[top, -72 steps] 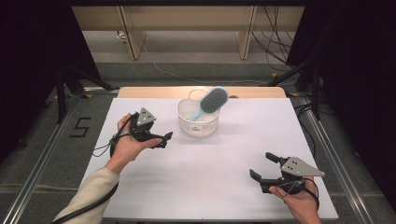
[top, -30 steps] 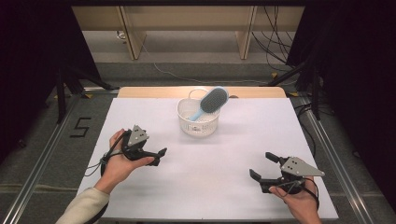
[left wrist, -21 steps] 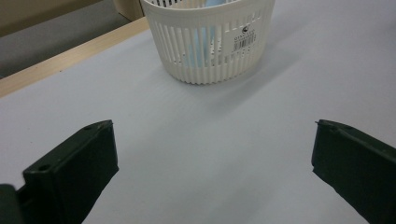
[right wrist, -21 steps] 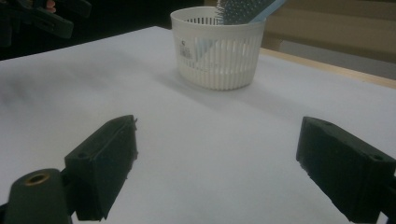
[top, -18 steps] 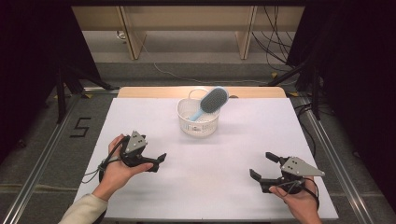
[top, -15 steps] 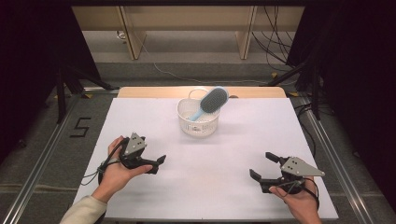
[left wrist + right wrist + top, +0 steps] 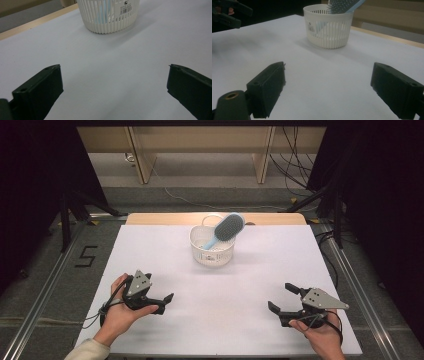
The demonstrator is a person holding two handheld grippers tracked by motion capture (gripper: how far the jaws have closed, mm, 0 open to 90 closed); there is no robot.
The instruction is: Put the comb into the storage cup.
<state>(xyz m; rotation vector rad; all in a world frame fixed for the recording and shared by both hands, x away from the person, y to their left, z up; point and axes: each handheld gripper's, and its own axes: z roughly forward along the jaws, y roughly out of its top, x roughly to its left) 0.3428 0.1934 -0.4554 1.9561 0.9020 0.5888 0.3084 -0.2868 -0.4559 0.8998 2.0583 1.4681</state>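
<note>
A white slatted basket (image 7: 212, 251) (image 7: 107, 15) (image 7: 328, 27) stands at the back middle of the white table (image 7: 225, 285). A light blue hairbrush (image 7: 227, 227) (image 7: 342, 5) with a grey bristle pad leans in it, its head sticking out over the rim. My left gripper (image 7: 165, 303) (image 7: 114, 67) rests low at the front left, open, jaws pointing toward the basket with nothing between them. At the front right my right gripper (image 7: 280, 297) (image 7: 329, 64) is open too, and holds nothing. Both are well short of the basket.
Bare white tabletop lies between the grippers and the basket. A wooden strip (image 7: 165, 218) edges the table's far side. Metal rails (image 7: 50, 285) run along both sides, with dark stands and cables beyond. The left gripper (image 7: 227, 12) shows far off in the right gripper view.
My left gripper has drawn back from beside the basket toward the front left of the table and sunk lower. The right gripper, basket and brush have not moved.
</note>
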